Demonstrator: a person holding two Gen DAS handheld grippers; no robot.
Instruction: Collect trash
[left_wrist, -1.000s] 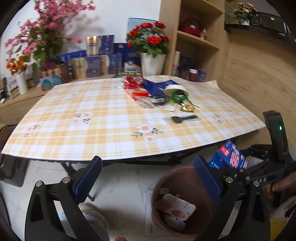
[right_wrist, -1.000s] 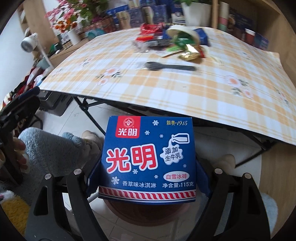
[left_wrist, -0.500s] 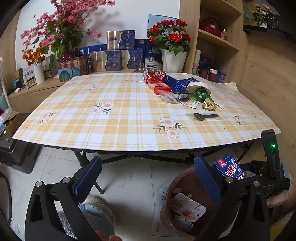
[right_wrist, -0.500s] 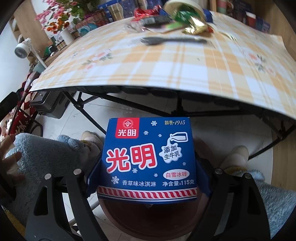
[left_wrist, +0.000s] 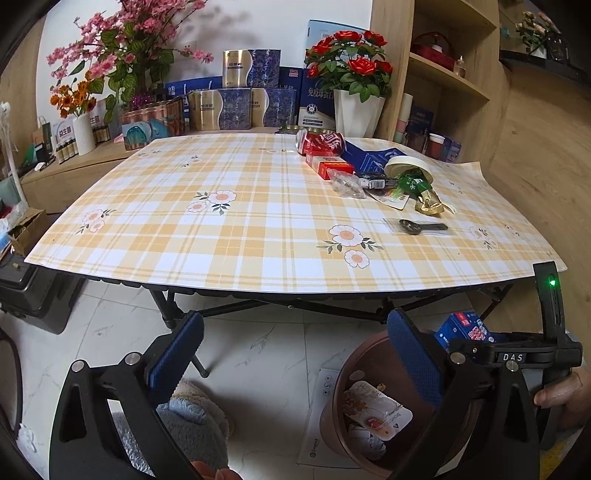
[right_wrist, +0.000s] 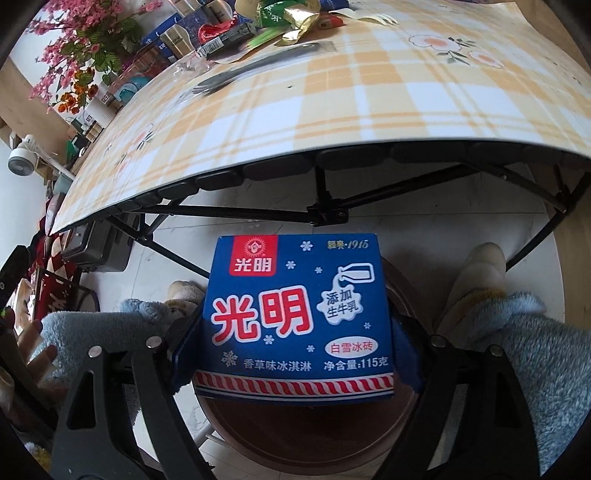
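Observation:
My right gripper (right_wrist: 295, 332) holds a blue ice-cream box (right_wrist: 299, 317) right above the brown bin (right_wrist: 310, 439) on the floor; its jaws are opening, with the box still between the pads. In the left wrist view the same box (left_wrist: 467, 328) hangs over the bin (left_wrist: 341, 373), which holds a few wrappers. Beside the bin, my left gripper (left_wrist: 295, 321) is open and empty. More trash lies on the checked table (left_wrist: 221, 243): a red can (left_wrist: 321, 142), a red box (left_wrist: 332, 168), a clear wrapper (left_wrist: 347, 184), a green-gold wrapper (left_wrist: 421, 188) and a black spoon (left_wrist: 421, 226).
The folding table's black legs (right_wrist: 325, 214) cross just beyond the bin. A person's fluffy blue sleeves (right_wrist: 546, 354) and slippers (right_wrist: 476, 280) flank the bin. Flower vases (left_wrist: 356, 110) and boxes (left_wrist: 236, 110) line the far side, with shelves (left_wrist: 443, 77) at the right.
My right gripper has sunk with the box towards the bin and rolled; the table edge now sits higher in its view. The left gripper has hardly moved.

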